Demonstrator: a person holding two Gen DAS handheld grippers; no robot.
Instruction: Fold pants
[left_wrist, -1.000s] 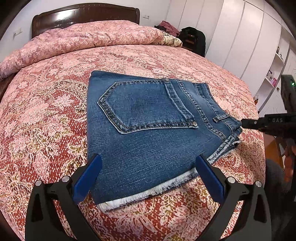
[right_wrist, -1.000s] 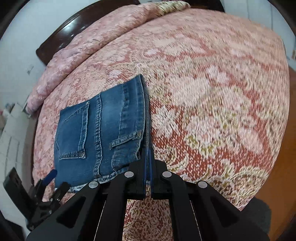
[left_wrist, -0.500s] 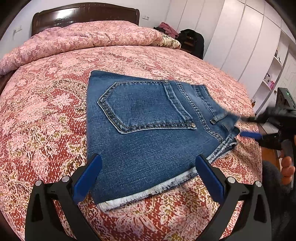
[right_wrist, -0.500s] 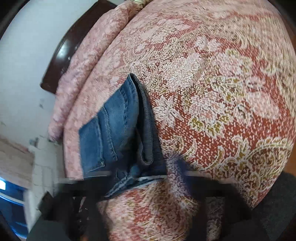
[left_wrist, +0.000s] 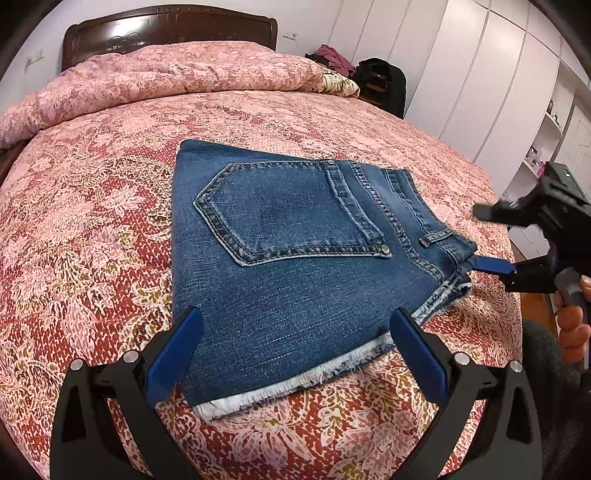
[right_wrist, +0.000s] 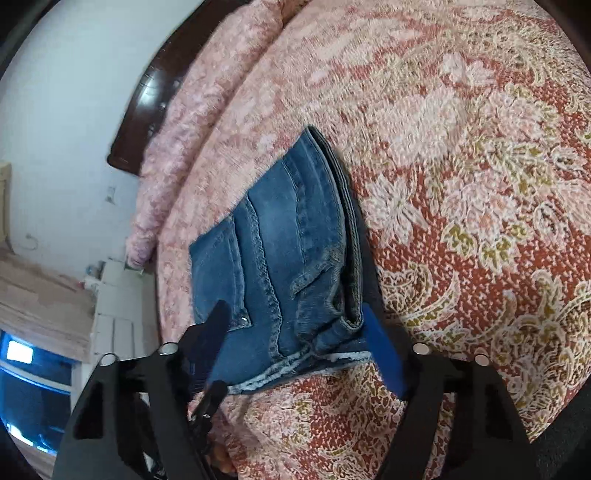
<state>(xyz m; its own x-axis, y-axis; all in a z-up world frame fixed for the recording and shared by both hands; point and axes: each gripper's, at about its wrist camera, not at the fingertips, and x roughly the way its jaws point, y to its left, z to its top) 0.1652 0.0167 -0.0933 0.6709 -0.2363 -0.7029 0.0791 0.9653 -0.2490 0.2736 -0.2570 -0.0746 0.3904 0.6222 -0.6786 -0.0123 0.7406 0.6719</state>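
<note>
Folded blue denim pants (left_wrist: 295, 266) lie flat on the bed, back pocket up, frayed white hem toward me. My left gripper (left_wrist: 295, 354) is open, its blue fingers straddling the near hem edge just above it. My right gripper (right_wrist: 295, 336) is open at the pants' right corner (right_wrist: 332, 317), one blue finger beside the stacked fold edge, the other over the denim. In the left wrist view the right gripper (left_wrist: 480, 240) comes in from the right, rolled on its side.
The bed carries a red and pink patterned bedspread (left_wrist: 92, 240), with a rolled pink duvet (left_wrist: 166, 77) and dark wooden headboard (left_wrist: 166, 26) at the far end. White wardrobes (left_wrist: 480, 92) stand to the right. A black bag (left_wrist: 384, 81) sits beyond the bed.
My right gripper has opened from shut, rolled sideways, and moved in onto the pants' right corner. My left gripper has stayed open at the hem.
</note>
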